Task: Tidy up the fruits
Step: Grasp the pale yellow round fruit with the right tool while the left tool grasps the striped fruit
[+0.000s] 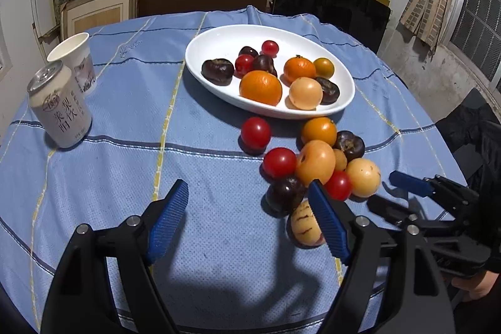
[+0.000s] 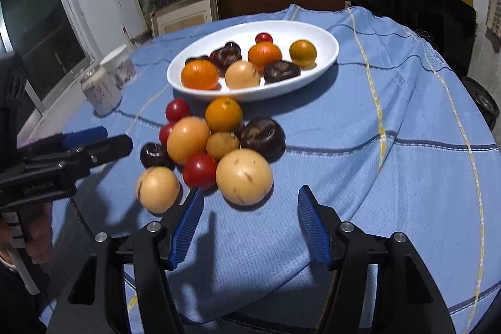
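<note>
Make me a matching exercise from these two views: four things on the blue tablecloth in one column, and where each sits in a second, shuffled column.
Things:
1. white oval ceramic dish
2. white aluminium drink can
3. white paper cup
4. pale striped round fruit

Places:
A. on the cloth, just behind the can
B. loose on the cloth, nearest the left tongs
C. far middle of the table, holding fruit
D. upright at the table's left edge, in front of the cup

Pairs: 1-C, 2-D, 3-A, 4-B
</note>
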Tool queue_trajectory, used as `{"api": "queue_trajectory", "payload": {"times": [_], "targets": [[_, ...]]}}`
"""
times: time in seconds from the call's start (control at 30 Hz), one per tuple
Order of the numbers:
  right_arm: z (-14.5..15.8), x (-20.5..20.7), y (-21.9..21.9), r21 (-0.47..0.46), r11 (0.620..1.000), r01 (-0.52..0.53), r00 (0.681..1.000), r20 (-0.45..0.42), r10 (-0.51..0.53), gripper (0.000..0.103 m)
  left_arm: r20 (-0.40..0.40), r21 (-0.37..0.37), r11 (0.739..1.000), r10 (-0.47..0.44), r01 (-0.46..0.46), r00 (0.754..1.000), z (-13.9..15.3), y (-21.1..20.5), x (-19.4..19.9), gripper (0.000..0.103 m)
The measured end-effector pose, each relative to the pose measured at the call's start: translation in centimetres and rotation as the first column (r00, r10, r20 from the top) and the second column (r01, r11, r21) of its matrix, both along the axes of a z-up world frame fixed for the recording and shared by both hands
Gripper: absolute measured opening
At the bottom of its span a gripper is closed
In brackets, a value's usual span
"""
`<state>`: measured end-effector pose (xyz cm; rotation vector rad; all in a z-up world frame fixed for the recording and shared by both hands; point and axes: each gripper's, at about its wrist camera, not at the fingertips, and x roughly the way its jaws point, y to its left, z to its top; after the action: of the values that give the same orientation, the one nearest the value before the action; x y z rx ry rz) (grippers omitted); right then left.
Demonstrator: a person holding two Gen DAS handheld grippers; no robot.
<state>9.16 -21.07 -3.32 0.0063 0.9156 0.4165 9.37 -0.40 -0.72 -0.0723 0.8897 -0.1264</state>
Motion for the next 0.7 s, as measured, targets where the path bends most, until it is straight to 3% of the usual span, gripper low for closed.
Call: {"api": "queue_trajectory", "payload": {"times": [0.2,0.3,0.33,0.37,0.5,0.7], "targets": [[-0.9,0.8,2.0,-0.135,0.991,-0.001,1.000,0.016,0.003,0.064,0.024,0.003,1.000,-0.014,0.013,1.000,0.0,0.4,-0.2,0.081],[-1.0,1.6,2.6,-0.163,0.987,-0.005,1.000,0.024,0.009,0.055,0.015,0.005,1.000,-0.025,0.025,1.000,-0.2,0.3,-0.1,0.081],[-1.0,1.7,2.7,-0.156,0.988,-0.007,1.000,0.027,0.012,0.053,0.009,0.003,1.000,-0.031,0.031,0.999,-0.2,0.2,0.0,0.081],[-0.9,1.7,2.7,-0.142,0.990,-0.016,0.999,0.032,0.021,0.043,0.005,0.001,0.999,-0.039,0.039,0.999,-0.3,0.1,-0.1,0.081],[-0.7,1.6,2.0,-0.093,0.995,-0.027,0.999,0.023,0.029,0.043,-0.013,-0.002,0.997,-0.073,0.073,0.997,-0.5,-0.6,-0.2,0.081],[-0.1,2.2,-1.3,-0.009,0.999,0.050,0.999,0.010,-0.050,0.043,-0.064,-0.013,0.991,-0.134,0.133,0.989,-1.7,-2.7,-0.5,0.081]]}}
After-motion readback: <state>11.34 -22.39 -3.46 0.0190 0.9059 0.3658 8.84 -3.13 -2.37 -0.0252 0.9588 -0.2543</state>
